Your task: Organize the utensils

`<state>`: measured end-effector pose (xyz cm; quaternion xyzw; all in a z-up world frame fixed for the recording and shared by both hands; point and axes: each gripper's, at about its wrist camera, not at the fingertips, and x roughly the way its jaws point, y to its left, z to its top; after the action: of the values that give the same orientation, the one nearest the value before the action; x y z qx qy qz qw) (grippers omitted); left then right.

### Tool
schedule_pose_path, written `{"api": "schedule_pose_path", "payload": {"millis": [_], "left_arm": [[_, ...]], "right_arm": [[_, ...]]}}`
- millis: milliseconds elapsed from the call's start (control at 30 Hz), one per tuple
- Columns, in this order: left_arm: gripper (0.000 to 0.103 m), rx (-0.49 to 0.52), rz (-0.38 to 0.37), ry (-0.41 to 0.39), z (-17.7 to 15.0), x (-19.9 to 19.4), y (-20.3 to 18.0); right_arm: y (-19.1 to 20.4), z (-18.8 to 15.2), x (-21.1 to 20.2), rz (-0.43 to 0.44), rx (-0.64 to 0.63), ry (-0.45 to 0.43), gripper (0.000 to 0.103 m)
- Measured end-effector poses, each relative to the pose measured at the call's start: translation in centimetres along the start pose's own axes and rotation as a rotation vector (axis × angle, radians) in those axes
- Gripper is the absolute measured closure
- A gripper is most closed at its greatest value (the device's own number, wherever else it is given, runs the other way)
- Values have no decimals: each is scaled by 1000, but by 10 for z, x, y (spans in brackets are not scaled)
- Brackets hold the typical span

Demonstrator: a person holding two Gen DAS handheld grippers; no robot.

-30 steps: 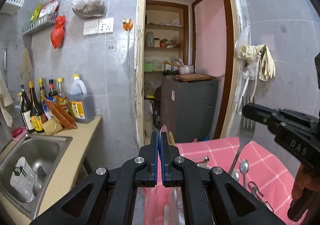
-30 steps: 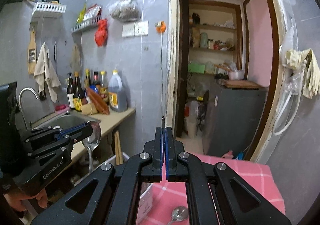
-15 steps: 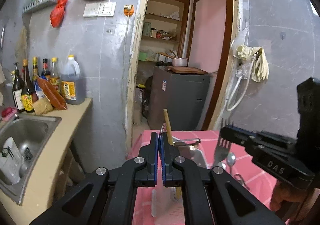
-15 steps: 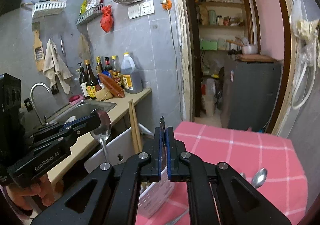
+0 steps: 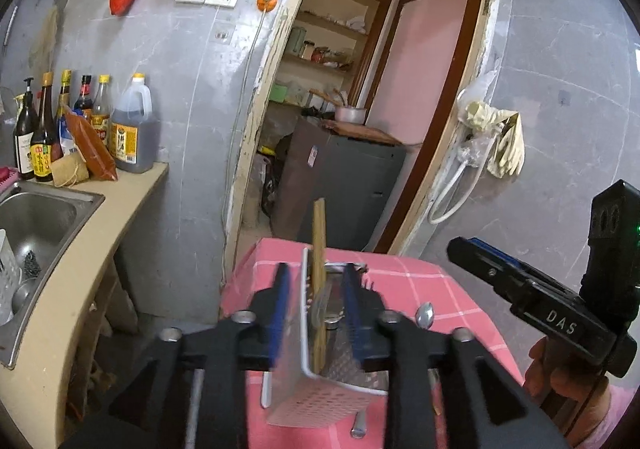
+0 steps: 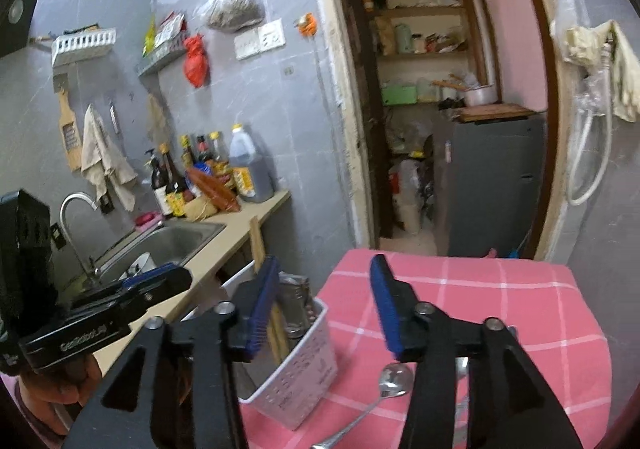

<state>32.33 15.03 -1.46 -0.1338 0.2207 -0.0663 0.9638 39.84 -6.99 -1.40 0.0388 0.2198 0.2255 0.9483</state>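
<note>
A white perforated utensil basket (image 5: 320, 397) stands on the pink checked tablecloth (image 6: 480, 289), with wooden chopsticks (image 5: 319, 241) and metal utensils (image 5: 328, 305) upright inside. My left gripper (image 5: 315, 281) hovers right over the basket, its jaws opening and nothing between the pads. In the right wrist view the basket (image 6: 296, 381) sits to the lower left of my right gripper (image 6: 324, 265), whose jaws are also opening and hold nothing. A loose spoon (image 6: 394, 375) lies on the cloth beside the basket. The right gripper (image 5: 460, 245) also shows at the right of the left wrist view.
Left of the table runs a beige counter (image 5: 80, 249) with a steel sink (image 6: 172, 245) and several sauce bottles (image 5: 80, 121). Behind the table are a doorway and a grey cabinet (image 6: 492, 185). Gloves (image 5: 496, 129) hang on the right wall. Another utensil handle (image 5: 360, 425) pokes out by the basket.
Both grippers dropped toward the basket and opened. The spoon has left the left jaws and the fork the right jaws; metal utensils now stand in the basket.
</note>
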Motion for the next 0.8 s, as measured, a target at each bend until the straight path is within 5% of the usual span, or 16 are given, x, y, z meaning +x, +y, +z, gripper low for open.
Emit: {"api": "schedule_pose_path", "payload": {"millis": [167, 333, 533, 800], "left_arm": [[43, 35, 22, -46, 3, -13, -20], [4, 83, 67, -131, 6, -29, -48], [0, 149, 99, -205, 2, -39, -85], [0, 263, 74, -189, -20, -32, -134]], "right_arm": [[-21, 8, -30, -89, 40, -68, 27], [-43, 10, -62, -135, 68, -130, 1], [-60, 5, -102, -229, 20, -190, 1], [-90, -10, -142, -317, -42, -185, 1]]}}
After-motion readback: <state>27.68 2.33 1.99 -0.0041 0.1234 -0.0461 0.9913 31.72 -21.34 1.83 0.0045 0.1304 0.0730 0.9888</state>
